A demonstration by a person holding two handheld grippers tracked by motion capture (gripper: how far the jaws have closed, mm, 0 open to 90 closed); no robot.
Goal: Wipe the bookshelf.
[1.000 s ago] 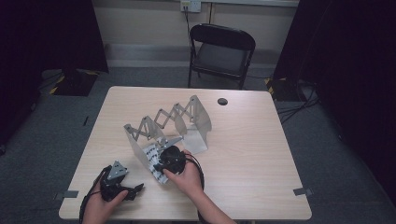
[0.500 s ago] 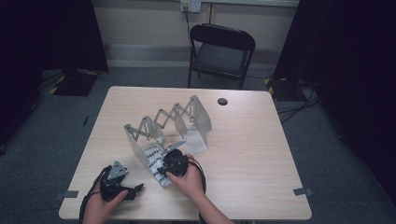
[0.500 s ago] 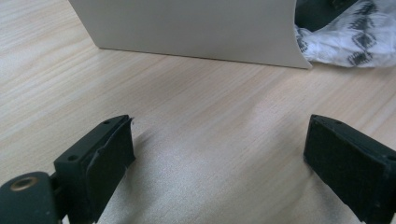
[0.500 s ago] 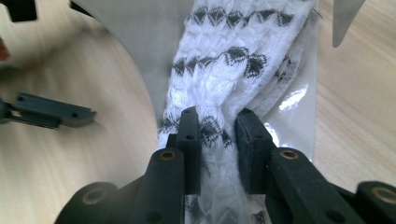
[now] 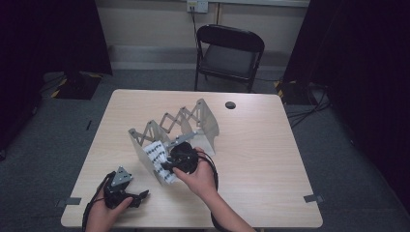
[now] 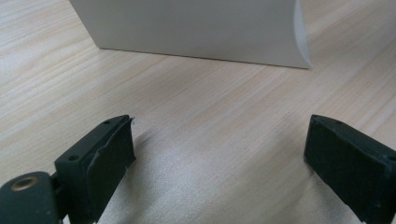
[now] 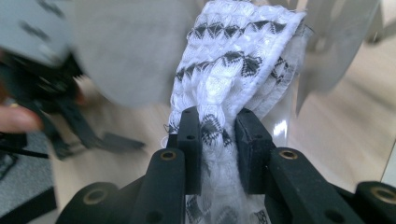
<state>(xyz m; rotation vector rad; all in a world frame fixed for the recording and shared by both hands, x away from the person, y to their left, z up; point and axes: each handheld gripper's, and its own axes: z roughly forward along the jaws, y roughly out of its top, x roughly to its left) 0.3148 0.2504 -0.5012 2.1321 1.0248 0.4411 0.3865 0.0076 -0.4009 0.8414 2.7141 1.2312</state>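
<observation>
Your right tool [image 7: 218, 128] is clamped on the cloth [image 7: 233, 60] beside the rack [image 5: 203, 118]. Your left tool [image 6: 219, 154] stands wide apart, holding nothing, near the bench's [image 5: 270, 159] front left corner.

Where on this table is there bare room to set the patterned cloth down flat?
The right side of the table is bare, from the folding rack to the right edge. The far left corner is free too. It is crowded at the near left, around the cloth, right hand-held gripper and left hand-held gripper.
</observation>
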